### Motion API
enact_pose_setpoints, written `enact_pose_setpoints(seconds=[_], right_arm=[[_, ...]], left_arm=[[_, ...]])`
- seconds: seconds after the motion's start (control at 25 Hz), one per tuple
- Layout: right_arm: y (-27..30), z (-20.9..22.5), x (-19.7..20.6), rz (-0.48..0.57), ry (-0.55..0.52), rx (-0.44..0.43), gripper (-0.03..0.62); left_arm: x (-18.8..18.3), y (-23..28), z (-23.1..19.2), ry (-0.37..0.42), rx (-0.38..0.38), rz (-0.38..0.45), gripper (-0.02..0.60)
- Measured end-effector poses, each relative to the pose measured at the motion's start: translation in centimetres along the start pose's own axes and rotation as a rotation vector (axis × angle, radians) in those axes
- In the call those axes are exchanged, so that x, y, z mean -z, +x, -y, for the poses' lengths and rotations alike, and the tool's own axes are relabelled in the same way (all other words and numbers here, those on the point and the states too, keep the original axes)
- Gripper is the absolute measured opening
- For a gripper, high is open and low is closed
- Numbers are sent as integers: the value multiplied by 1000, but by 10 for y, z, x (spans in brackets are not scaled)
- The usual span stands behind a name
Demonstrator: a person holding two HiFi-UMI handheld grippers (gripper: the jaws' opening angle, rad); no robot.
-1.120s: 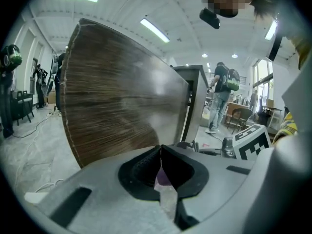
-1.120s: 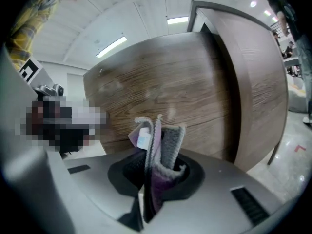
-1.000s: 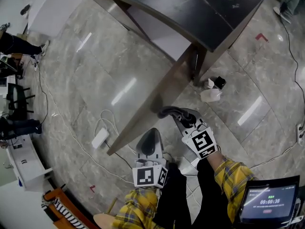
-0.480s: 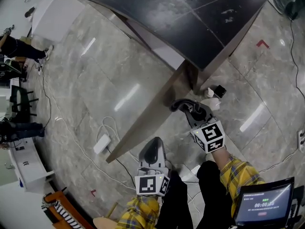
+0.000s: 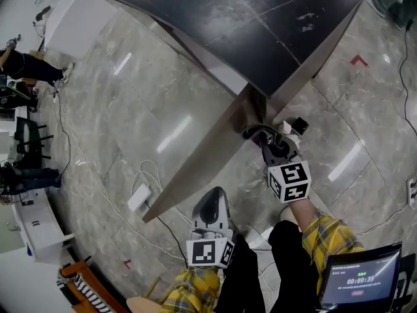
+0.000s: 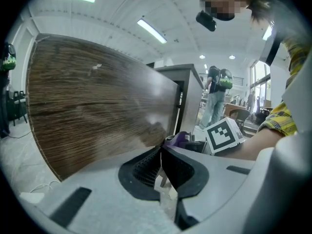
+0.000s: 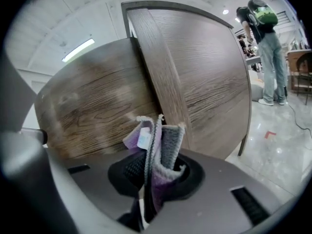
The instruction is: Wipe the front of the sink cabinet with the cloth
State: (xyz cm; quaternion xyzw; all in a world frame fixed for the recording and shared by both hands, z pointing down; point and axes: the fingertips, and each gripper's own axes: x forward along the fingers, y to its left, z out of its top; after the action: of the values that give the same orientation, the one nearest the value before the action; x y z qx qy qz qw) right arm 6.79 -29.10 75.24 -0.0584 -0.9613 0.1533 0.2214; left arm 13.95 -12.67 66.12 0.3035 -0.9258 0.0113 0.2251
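Observation:
The sink cabinet has a dark top (image 5: 260,25) and a brown wood-grain front (image 5: 208,155) that runs diagonally across the head view; it also fills the right gripper view as the wood front (image 7: 102,111). My right gripper (image 5: 266,139) is shut on a grey and purple cloth (image 7: 157,147), which it holds against the front near the far corner post (image 7: 163,82). The cloth (image 5: 254,133) shows dark at the gripper's tip. My left gripper (image 5: 212,195) hangs lower, just off the cabinet front, with jaws shut and nothing between them (image 6: 161,152).
A white power block (image 5: 138,197) with cables lies on the marble floor by the cabinet's near end. A white container and a black item (image 5: 293,124) sit at the far corner's foot. A tablet (image 5: 355,276) is at the lower right. A person (image 7: 263,48) stands beyond.
My right gripper has slid the cloth along the cabinet front, up and to the right toward the far corner. The left gripper has hardly moved.

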Motion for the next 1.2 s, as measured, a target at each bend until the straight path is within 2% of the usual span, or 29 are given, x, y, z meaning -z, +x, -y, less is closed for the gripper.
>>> enact_pose_setpoints(seconds=[0.2,0.52,0.68,0.92,1.2], right_arm=[[-6,14,-8,19,26,52,44],[-26,13,-15,29,19,57,44],[-41,1,-17,16,-3,54,44],[-62,-19,-33,25,-28,47,43],[-83,-43,-70,54,-50,50,43]], left_arm=[[-7,3,4,-2,14,1,9],[-19,6,16,17,56,-5,9],[-27,3,21,7,81,-17,9],[-49,-6,28,35,114,3,9],[-79,-25,31,47,134,32,9]])
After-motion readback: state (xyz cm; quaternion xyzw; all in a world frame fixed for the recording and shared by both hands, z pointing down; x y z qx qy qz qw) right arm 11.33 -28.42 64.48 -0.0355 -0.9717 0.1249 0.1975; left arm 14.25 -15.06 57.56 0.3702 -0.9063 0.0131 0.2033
